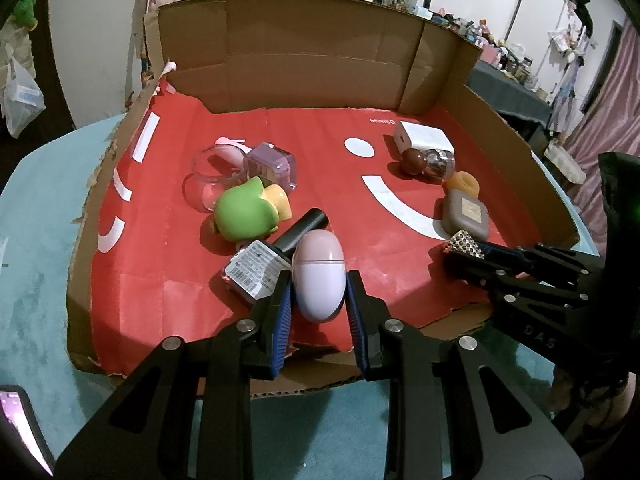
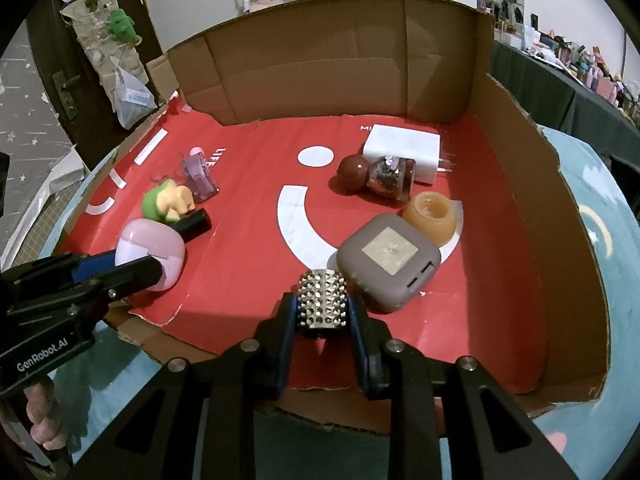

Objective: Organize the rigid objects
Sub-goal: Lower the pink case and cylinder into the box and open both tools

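My left gripper (image 1: 319, 280) is shut on a pink and lilac egg-shaped case (image 1: 319, 274) at the front left of the red-lined cardboard tray (image 1: 280, 60); the case also shows in the right wrist view (image 2: 150, 250). My right gripper (image 2: 323, 300) is shut on a studded silver cylinder (image 2: 323, 298), seen too in the left wrist view (image 1: 466, 245), beside a grey square case (image 2: 388, 264). Left group: green and yellow toy (image 1: 246, 210), black tube (image 1: 302, 230), labelled packet (image 1: 256, 272), purple box (image 1: 272, 164), clear bowl (image 1: 208, 180).
At the right stand an orange cup (image 2: 430, 212), a brown ball (image 2: 352, 172), a dark glass jar (image 2: 390, 178) and a white charger (image 2: 404, 148). Cardboard walls (image 2: 540, 220) close the back and right. A phone (image 1: 20, 428) lies on the teal cloth.
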Tool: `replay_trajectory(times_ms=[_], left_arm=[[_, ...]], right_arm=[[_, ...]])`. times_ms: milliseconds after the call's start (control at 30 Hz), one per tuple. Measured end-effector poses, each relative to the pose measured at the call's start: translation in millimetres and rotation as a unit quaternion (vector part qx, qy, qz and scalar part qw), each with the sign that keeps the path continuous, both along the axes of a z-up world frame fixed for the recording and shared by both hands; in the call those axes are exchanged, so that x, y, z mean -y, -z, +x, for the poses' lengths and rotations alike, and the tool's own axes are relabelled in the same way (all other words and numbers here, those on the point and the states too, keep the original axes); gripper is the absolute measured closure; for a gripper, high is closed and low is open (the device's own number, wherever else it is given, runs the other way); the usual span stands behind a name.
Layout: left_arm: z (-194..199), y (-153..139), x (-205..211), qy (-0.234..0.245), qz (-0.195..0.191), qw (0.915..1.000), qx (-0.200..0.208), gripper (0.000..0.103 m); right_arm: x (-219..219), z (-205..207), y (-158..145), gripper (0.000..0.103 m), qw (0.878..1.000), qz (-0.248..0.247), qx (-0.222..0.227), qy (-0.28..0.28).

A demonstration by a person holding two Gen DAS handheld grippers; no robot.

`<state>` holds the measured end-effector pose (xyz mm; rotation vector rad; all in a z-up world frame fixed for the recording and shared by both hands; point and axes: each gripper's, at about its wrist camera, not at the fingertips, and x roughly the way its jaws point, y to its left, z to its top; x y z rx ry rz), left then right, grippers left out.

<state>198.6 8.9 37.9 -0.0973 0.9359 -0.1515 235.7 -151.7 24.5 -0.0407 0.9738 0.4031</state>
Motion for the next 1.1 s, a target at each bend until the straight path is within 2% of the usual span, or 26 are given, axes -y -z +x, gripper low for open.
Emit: replay_trajectory(times_ms=[133,800,867,900,933,967,1100], left_arm=[[-2.1,-2.2,2.5,-0.006,0.014,0.9999,0.003,0.078],[-24.3,-20.3,7.9,-0.018,0.046,0.9980,0.039,0.077],[-27.2,-22.2,8.2,-0.017,0.046,0.9979,0.041,0.071],[-28.9,-23.0,8.4,-0.016,0.046,0.9979,0.043,0.049],[-30.2,-23.9,8.3,-0.017,0.045,0.9978,0.046,0.018],[-33.1,-25.7,7.8,-0.020,0.044,0.9974,0.053,0.011],[-41.2,-33.0,5.7,-0.028,0.045,0.9962,0.070,0.011]], right_arm=[[-0.4,-2.1,-3.3,0.063,1.000,0.002,0.005,-0.001],[7.5,-28.9,-30.8,0.035,0.999,0.027,0.040,0.001],[8.3,-31.9,-33.2,0.033,0.999,0.029,0.043,0.002],[8.5,-33.3,-34.2,0.031,0.999,0.030,0.045,0.002],[8.6,-34.6,-35.1,0.029,0.998,0.030,0.047,0.003],[9.1,-36.0,-36.1,0.029,0.998,0.031,0.049,0.003],[11.4,-41.2,-38.8,0.026,0.998,0.034,0.054,0.005]])
